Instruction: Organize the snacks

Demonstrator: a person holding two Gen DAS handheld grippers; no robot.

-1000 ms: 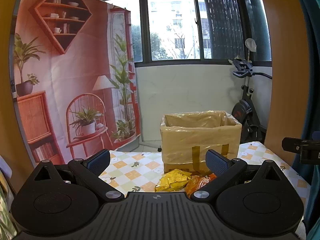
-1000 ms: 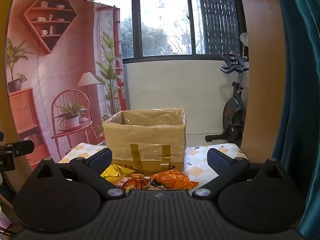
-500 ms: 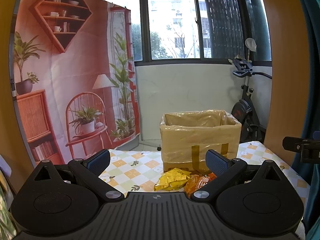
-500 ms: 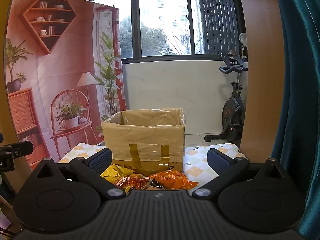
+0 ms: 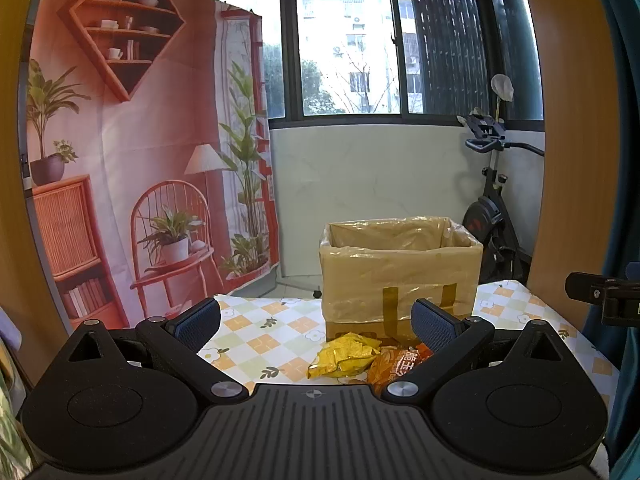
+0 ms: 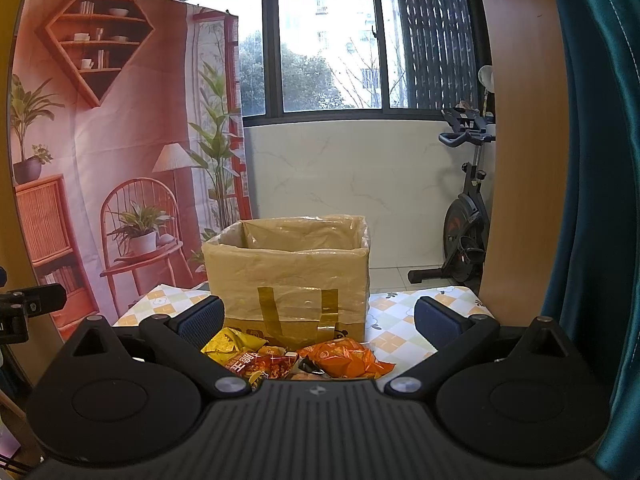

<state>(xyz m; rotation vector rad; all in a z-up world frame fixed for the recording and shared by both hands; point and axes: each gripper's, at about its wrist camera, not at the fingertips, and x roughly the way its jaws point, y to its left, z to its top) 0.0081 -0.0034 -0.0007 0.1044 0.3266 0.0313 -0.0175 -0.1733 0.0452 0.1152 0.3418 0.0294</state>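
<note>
Snacks: a small heap of foil packets lies on the table right at the foot of the cardboard box (image 6: 294, 276), on its near side; a yellow packet (image 6: 228, 343) sits leftmost, a red packet (image 6: 260, 364) beside it, an orange packet (image 6: 346, 360) to the right.
Writing: large white Chinese characters show on the red packet in the right wrist view and on the orange-red packet (image 5: 398, 364) in the left wrist view; the rest of the print is too small to read.
Box: open-topped, wrapped in clear plastic, with strips of yellow-brown tape (image 6: 298, 312) down its front; its inside is not visible from either camera.
Table: covered by a checked cloth (image 5: 264, 336) in orange, green and white with small flower prints.
Left gripper (image 5: 316, 318): fingers spread wide, holding nothing, above the cloth, with the yellow packet (image 5: 344, 358) low between them.
Right gripper (image 6: 318, 318): fingers spread wide, empty, framing the box front and the heap.
Surroundings: a printed backdrop (image 5: 132, 152) of shelves, chair and plants hangs left; an exercise bike (image 6: 466, 216) stands right by the window (image 6: 332, 44); a teal curtain (image 6: 596, 160) fills the right edge.
</note>
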